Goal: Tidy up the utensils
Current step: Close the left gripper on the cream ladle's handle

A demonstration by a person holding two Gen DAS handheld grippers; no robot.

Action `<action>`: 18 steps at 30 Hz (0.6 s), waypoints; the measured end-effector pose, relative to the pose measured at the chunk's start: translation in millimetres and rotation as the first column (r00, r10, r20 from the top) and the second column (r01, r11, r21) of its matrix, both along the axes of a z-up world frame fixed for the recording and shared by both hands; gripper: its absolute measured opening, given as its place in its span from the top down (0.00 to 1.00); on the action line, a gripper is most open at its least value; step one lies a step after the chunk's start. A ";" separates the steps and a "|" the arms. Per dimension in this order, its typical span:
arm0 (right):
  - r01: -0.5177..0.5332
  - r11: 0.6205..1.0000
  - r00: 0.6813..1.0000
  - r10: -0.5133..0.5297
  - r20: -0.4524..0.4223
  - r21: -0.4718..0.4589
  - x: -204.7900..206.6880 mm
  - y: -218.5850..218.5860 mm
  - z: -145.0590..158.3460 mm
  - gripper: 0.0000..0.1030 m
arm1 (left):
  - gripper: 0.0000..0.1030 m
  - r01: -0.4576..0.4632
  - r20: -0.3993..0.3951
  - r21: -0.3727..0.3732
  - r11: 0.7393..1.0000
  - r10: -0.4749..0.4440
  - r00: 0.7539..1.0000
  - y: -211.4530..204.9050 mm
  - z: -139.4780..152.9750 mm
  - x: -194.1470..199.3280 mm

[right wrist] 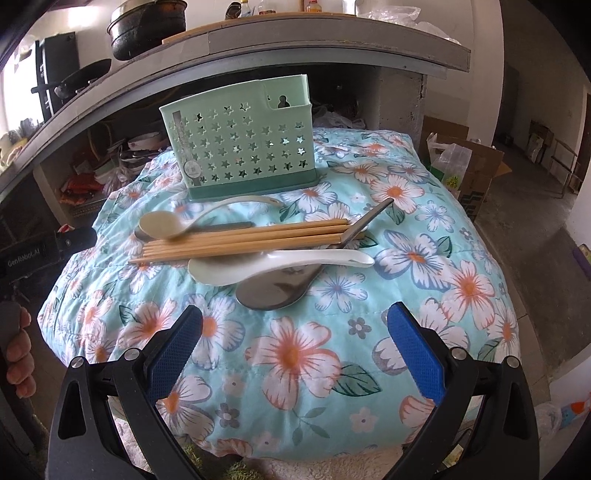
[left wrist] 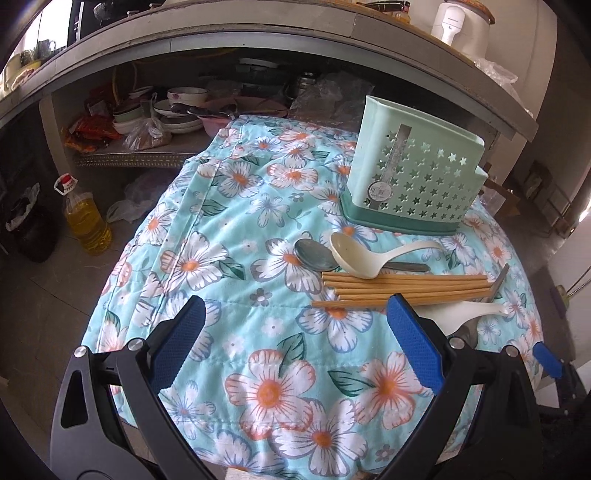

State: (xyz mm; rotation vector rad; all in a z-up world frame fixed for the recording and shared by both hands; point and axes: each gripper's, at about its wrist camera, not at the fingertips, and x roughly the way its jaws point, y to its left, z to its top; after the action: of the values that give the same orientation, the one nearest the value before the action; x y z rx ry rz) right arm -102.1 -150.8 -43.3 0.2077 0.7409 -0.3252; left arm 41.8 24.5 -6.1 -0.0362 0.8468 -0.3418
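Note:
A mint-green utensil holder (left wrist: 413,177) (right wrist: 240,142) with star cut-outs stands at the far side of the floral cloth. In front of it lie several wooden chopsticks (left wrist: 402,288) (right wrist: 243,240), a beige plastic spoon (left wrist: 360,254) (right wrist: 166,223), a white ceramic spoon (left wrist: 465,312) (right wrist: 266,264) and two metal spoons (left wrist: 316,254) (right wrist: 275,288). My left gripper (left wrist: 295,332) is open, left of and short of the pile. My right gripper (right wrist: 295,334) is open just short of the nearest metal spoon. Nothing sits between either pair of fingers.
The floral cloth (left wrist: 258,332) (right wrist: 314,369) covers a rounded table. Behind it a concrete counter (left wrist: 221,33) shelters a shelf of bowls (left wrist: 177,110). An oil bottle (left wrist: 83,218) stands on the floor at left, a cardboard box (right wrist: 476,177) at right. A hand (right wrist: 18,350) shows at the left edge.

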 end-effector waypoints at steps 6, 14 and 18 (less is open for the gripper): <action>-0.057 0.998 0.998 0.057 0.015 0.019 3.4 3.0 -5.2 0.05 | 0.08 0.023 -0.041 -0.022 1.000 -0.024 0.999 -7.2 -4.1 11.2; -0.123 0.992 0.992 0.123 0.009 0.030 11.3 5.9 -15.5 0.05 | 0.08 -0.001 -0.048 -0.054 0.999 -0.002 0.999 -9.2 -6.2 28.9; -0.170 0.985 0.985 0.170 0.035 0.010 11.9 7.7 -16.7 0.05 | 0.08 0.018 -0.051 -0.043 0.999 -0.020 0.998 -16.2 -7.0 38.1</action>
State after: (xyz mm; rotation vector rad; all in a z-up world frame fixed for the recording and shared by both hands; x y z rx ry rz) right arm -90.2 -143.1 -60.0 0.1611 0.7216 -0.1539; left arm 79.9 8.4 -13.2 -0.0766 0.8915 -0.3778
